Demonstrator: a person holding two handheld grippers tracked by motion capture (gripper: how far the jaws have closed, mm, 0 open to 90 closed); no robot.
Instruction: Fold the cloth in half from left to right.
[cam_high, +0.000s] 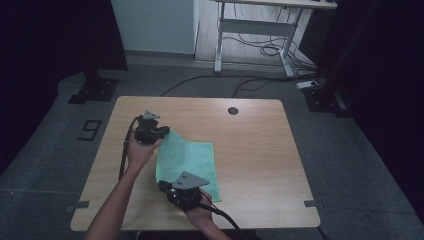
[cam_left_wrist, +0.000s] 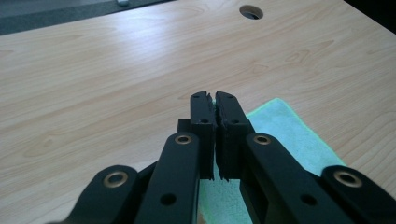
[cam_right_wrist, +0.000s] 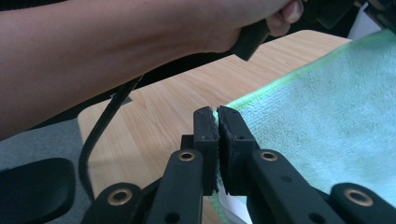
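Cloth (cam_high: 187, 162) lies on the table (cam_high: 260, 150), at seven o'clock of centre. We pinch its edge in both: left gripper (cam_high: 162, 132) clamped at eleven o'clock, right gripper (cam_high: 167, 186) at seven. Soft and light, we judge; corners suit best.

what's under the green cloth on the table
The green cloth lies on the bare wooden table. Its left edge is pinched in both claws; anything beneath the cloth is covered.
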